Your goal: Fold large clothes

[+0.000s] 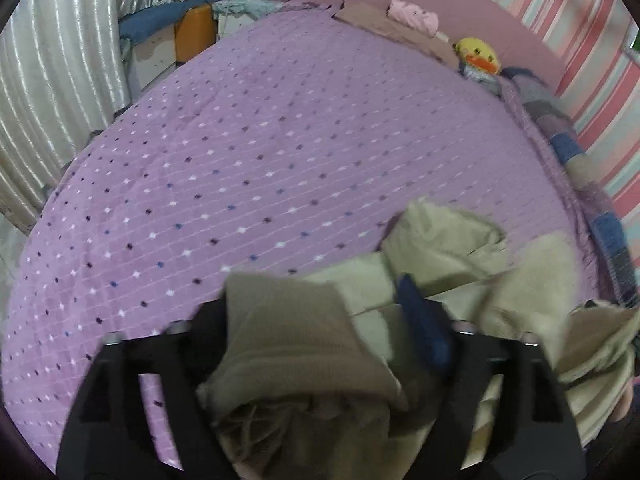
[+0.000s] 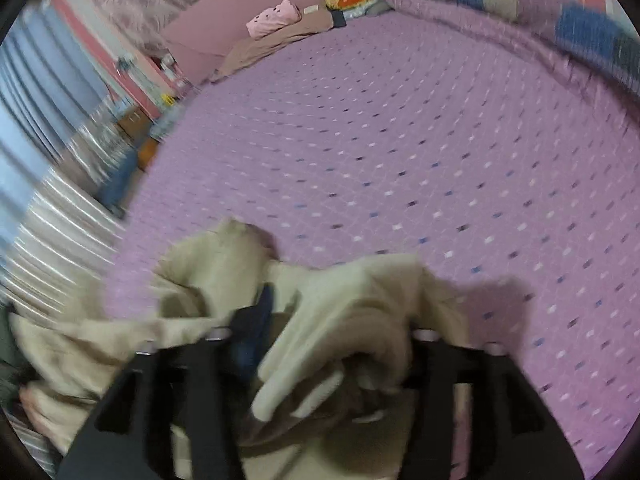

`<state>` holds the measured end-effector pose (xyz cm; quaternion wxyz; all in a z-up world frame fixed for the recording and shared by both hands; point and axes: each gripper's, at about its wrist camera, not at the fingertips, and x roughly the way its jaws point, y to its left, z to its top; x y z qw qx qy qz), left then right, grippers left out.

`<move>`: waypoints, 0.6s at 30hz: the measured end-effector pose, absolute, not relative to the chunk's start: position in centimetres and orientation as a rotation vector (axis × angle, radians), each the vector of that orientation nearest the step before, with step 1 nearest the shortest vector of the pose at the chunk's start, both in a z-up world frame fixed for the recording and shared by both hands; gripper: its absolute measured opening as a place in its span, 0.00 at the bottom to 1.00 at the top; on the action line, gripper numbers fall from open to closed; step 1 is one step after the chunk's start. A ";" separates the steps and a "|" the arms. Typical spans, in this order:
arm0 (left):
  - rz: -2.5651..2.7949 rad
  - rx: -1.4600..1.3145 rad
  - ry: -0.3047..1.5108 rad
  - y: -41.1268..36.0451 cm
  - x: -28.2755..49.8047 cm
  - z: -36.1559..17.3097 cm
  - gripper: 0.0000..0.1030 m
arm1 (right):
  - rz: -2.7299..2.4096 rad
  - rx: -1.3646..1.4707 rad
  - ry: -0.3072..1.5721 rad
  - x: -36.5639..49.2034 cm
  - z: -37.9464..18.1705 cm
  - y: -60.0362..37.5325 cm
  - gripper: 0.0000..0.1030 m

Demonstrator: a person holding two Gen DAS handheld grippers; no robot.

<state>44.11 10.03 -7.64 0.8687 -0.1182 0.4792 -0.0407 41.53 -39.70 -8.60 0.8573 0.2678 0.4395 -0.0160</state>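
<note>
A beige garment (image 1: 440, 248) hangs bunched over the near part of the purple dotted bedspread (image 1: 240, 160). My left gripper (image 1: 316, 320) is shut on a ribbed edge of the garment, which drapes between and over its jaws. In the right wrist view the same beige garment (image 2: 340, 300) is bunched up, and my right gripper (image 2: 320, 344) is shut on a fold of it. The cloth hides most of both grippers' fingers. The right view is blurred by motion.
The bedspread (image 2: 400, 140) covers the whole bed. At the headboard lie a yellow duck plush (image 1: 478, 54), a pink soft toy (image 1: 412, 16) and a brown pillow. A patchwork blanket (image 1: 576, 152) runs along the striped wall. Silver curtains (image 1: 52, 92) and furniture stand left.
</note>
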 end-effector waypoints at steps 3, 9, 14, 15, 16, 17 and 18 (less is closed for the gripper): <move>-0.116 -0.262 1.011 8.8 44.7 -6.3 0.92 | 0.027 0.717 0.908 41.5 -8.1 -40.7 0.86; -0.135 -0.193 0.963 7.4 45.3 -3.3 0.93 | 0.056 0.891 0.927 42.1 -7.8 -41.9 0.88; -0.129 -0.118 0.862 7.7 43.6 0.6 0.96 | 0.055 0.935 0.886 41.7 -6.2 -42.7 0.98; -0.127 -0.106 0.844 7.7 43.1 1.2 0.97 | 0.048 0.944 0.867 41.4 -5.7 -43.0 0.98; -0.126 -0.092 0.826 7.7 42.3 1.6 0.97 | 0.046 0.937 0.851 41.2 -5.2 -43.2 0.98; -0.126 -0.082 0.816 7.7 41.7 1.8 0.97 | 0.036 0.900 0.834 40.7 -4.4 -43.1 0.98; -0.127 -0.065 0.801 7.7 40.6 2.0 0.97 | 0.024 0.859 0.828 40.4 -3.9 -43.1 0.98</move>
